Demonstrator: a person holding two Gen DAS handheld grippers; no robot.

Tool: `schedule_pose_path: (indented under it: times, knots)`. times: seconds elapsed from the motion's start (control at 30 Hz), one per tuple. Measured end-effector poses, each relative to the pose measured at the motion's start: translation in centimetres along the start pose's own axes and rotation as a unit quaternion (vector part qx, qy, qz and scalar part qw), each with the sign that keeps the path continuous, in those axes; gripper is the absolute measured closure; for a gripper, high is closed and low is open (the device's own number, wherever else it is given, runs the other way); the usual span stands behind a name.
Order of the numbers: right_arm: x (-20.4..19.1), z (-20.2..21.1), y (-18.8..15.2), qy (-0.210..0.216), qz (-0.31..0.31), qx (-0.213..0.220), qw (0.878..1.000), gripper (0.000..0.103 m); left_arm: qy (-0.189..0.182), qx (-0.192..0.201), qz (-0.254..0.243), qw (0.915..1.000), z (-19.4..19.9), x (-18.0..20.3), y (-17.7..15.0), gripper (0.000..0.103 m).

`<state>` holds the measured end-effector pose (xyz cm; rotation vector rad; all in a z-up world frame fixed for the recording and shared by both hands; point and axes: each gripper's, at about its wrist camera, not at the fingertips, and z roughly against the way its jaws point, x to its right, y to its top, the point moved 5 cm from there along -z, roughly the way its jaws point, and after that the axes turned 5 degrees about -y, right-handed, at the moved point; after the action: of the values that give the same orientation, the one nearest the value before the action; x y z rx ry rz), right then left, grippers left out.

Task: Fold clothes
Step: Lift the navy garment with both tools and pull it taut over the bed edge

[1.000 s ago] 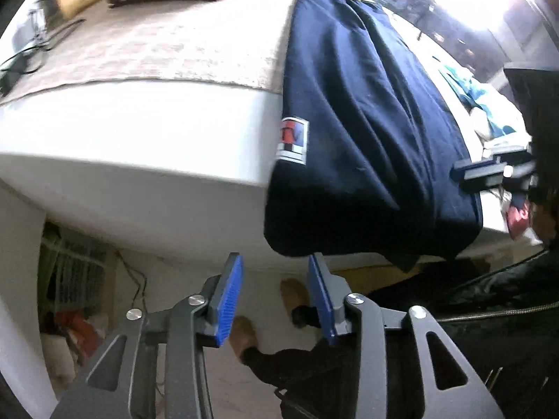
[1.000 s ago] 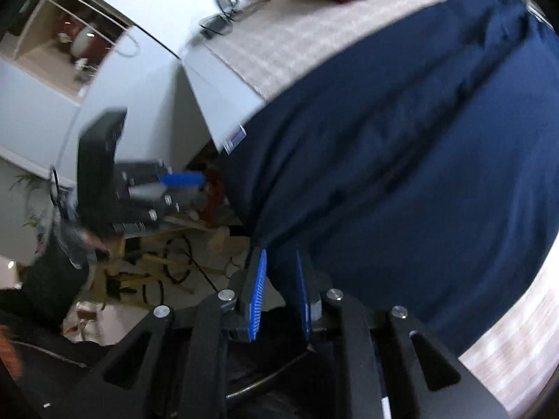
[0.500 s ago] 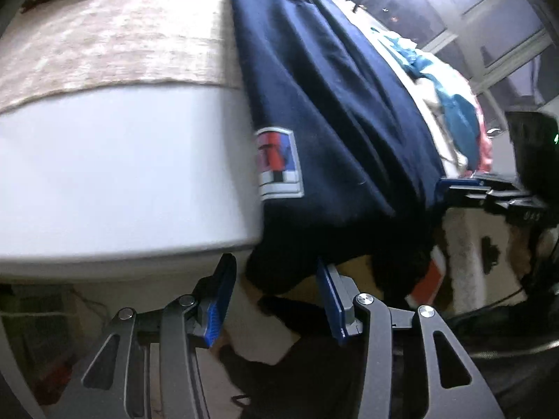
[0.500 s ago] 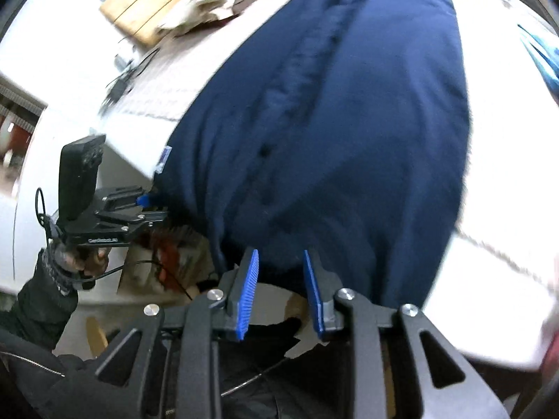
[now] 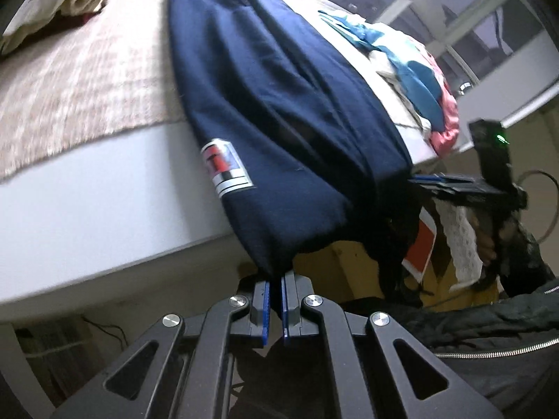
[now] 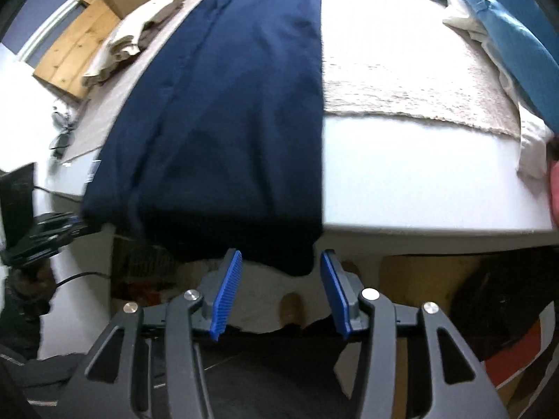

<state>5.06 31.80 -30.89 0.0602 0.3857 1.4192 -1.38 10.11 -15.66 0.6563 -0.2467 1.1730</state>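
Since the earlier frames, the left gripper (image 5: 275,309) has gone from standing apart below the hem to clamped on the near left corner of the navy garment (image 5: 272,111), while the right gripper (image 6: 281,288) has shifted along the edge to the other corner. Its jaws are opening, with the hanging corner of cloth between the pads but not pressed. The navy garment lies lengthwise on the table (image 5: 104,188), partly over the beige mat (image 5: 80,80), with its near end draped over the table edge. Risk one: the left grip holds only a thin margin of hem; any pull may strip it out. Risk two: the right jaws may close on one layer, or below the cloth, leaving the corners uneven. Risk three: lifting may drag the beige mat or disturb the pile of clothes (image 6: 506,17) nearby.
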Motion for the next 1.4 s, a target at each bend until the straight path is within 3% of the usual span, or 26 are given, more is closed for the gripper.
schedule_pose_path:
  times: [0.13,0.17,0.2,0.3,0.37,0.43,0.47,0.57,0.67,0.73,0.87,1.1,1.13,1.17,1.2,1.3,1.4]
  knots:
    - [0.8,-1.4,0.6,0.024,-0.014,0.0,1.0,0.057,0.001,0.0,-0.011,0.9999,0.5,0.9,0.4,0.099]
    - [0.9,-1.5,0.6,0.037,-0.02,0.001,0.999,0.074,0.004,0.002,-0.012,0.9999,1.1,1.0,0.5,0.099]
    - [1.0,-1.3,0.6,0.049,-0.025,-0.001,0.998,0.099,0.006,0.004,-0.013,0.9999,1.6,1.2,0.7,0.099]
    - [1.0,0.5,0.5,0.071,-0.028,0.008,0.997,0.1,0.005,0.023,-0.024,0.9994,3.9,1.4,0.6,0.099]
    - [1.5,1.2,0.4,0.039,-0.018,0.016,0.999,0.1,0.008,0.009,-0.017,0.9998,2.8,0.5,0.0,0.099]
    - [1.3,-0.1,0.2,0.013,-0.004,-0.016,1.0,0.099,0.013,-0.018,-0.002,0.9997,0.5,-0.6,-0.6,0.1]
    - [1.2,-0.3,0.1,-0.004,0.002,-0.03,1.0,0.094,0.015,-0.025,0.0,0.9996,-0.2,-0.8,-0.8,0.1]
    - [0.4,1.2,0.5,-0.052,0.02,-0.036,0.998,0.087,0.007,-0.015,0.002,0.9999,-0.3,-0.6,-0.7,0.1]
    - [-1.6,5.2,2.9,-0.018,0.007,0.026,0.999,0.079,0.003,-0.007,-0.002,1.0,0.2,-0.4,-0.4,0.099]
    - [-4.6,6.1,5.6,0.048,0.025,0.053,0.997,0.076,0.004,-0.006,-0.006,1.0,0.3,-0.3,-0.4,0.099]
    - [-10.2,2.3,10.9,0.099,0.072,0.053,0.991,0.076,0.005,-0.004,-0.003,1.0,0.4,-0.3,-0.6,0.099]
    - [-14.0,-4.7,13.3,0.1,0.1,-0.006,0.99,0.077,0.009,0.002,0.0,1.0,1.1,-0.3,-0.8,0.099]
    - [-14.1,-4.8,13.5,0.098,0.098,-0.005,0.99,0.08,0.009,0.003,0.001,1.0,1.2,-0.4,-0.8,0.099]
    - [-13.5,-4.7,13.4,0.098,0.096,-0.007,0.991,0.096,0.009,0.004,0.001,1.0,1.2,-0.4,-0.9,0.099]
    - [-13.2,-4.3,13.2,0.099,0.096,-0.008,0.99,0.099,0.008,0.004,0.001,1.0,1.3,-0.4,-0.9,0.099]
    - [-12.3,-3.7,12.9,0.056,0.107,0.012,0.993,0.099,0.008,0.003,0.003,1.0,1.1,-0.5,-1.1,0.099]
    - [-11.4,-3.4,12.9,0.076,0.094,-0.01,0.993,0.094,0.008,-0.004,0.011,0.9999,0.7,-1.0,-1.5,0.099]
